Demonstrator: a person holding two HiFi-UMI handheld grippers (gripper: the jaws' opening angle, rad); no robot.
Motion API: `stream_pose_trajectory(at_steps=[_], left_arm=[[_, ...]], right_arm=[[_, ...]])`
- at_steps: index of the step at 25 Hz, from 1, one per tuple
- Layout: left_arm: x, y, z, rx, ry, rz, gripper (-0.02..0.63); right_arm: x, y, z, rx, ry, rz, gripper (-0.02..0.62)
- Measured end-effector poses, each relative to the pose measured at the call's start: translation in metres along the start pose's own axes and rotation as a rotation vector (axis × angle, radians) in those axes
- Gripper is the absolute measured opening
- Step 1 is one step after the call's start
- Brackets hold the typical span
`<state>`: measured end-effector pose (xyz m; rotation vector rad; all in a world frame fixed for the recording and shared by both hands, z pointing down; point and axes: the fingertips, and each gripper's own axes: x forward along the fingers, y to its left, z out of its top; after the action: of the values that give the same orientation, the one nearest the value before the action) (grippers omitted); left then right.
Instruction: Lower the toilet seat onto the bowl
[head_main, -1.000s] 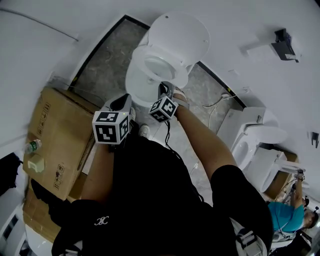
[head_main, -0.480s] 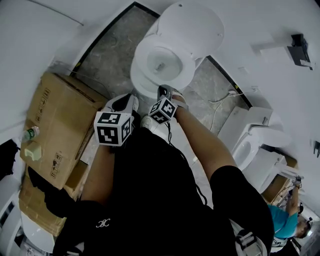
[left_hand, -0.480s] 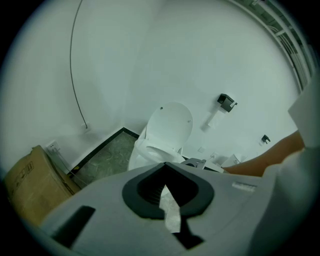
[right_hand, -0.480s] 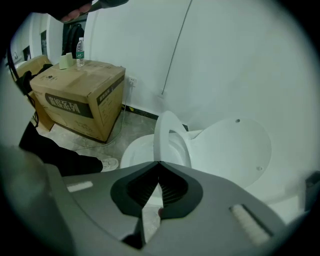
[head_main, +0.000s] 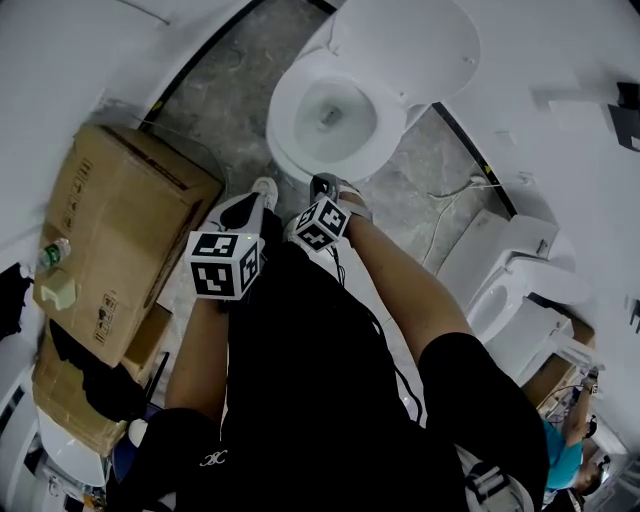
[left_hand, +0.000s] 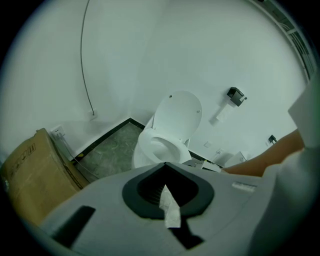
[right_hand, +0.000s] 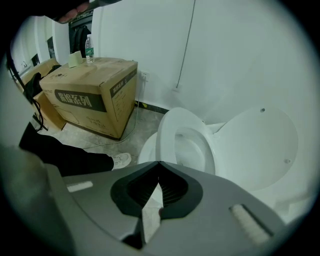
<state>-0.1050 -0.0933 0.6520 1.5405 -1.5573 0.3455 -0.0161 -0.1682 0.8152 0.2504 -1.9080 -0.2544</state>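
Note:
A white toilet (head_main: 322, 118) stands on the grey floor ahead of me. Its seat ring (head_main: 290, 140) appears to lie flat on the bowl, and the lid (head_main: 405, 45) stands up against the wall. The left gripper view has the same toilet (left_hand: 160, 147) a good way beyond the jaws. In the right gripper view its seat ring (right_hand: 167, 137) and lid (right_hand: 255, 145) look tilted. My left gripper (head_main: 248, 207) and right gripper (head_main: 326, 186) are held close to my body, short of the bowl. Both are shut, tips together, with nothing held (left_hand: 165, 163) (right_hand: 159, 162).
A large cardboard box (head_main: 115, 235) stands to the left with a bottle (head_main: 52, 252) on it. My white shoes (head_main: 265, 190) are on the floor by the bowl's front. More white toilets (head_main: 510, 285) stand at the right. A cable (head_main: 455, 190) runs along the floor.
The head view has tipped so the toilet sits higher and fuller in frame, seen more from above. Both grippers have stayed shut and near my body.

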Motion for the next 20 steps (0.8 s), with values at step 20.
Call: stream_pose_trajectory(at_steps=[20], left_arm=[[0.039, 0.058, -0.048, -0.023, 0.105, 0.033, 0.008]], right_arm=[[0.115, 0.063, -0.041, 0.088, 0.14, 0.127, 0.011]])
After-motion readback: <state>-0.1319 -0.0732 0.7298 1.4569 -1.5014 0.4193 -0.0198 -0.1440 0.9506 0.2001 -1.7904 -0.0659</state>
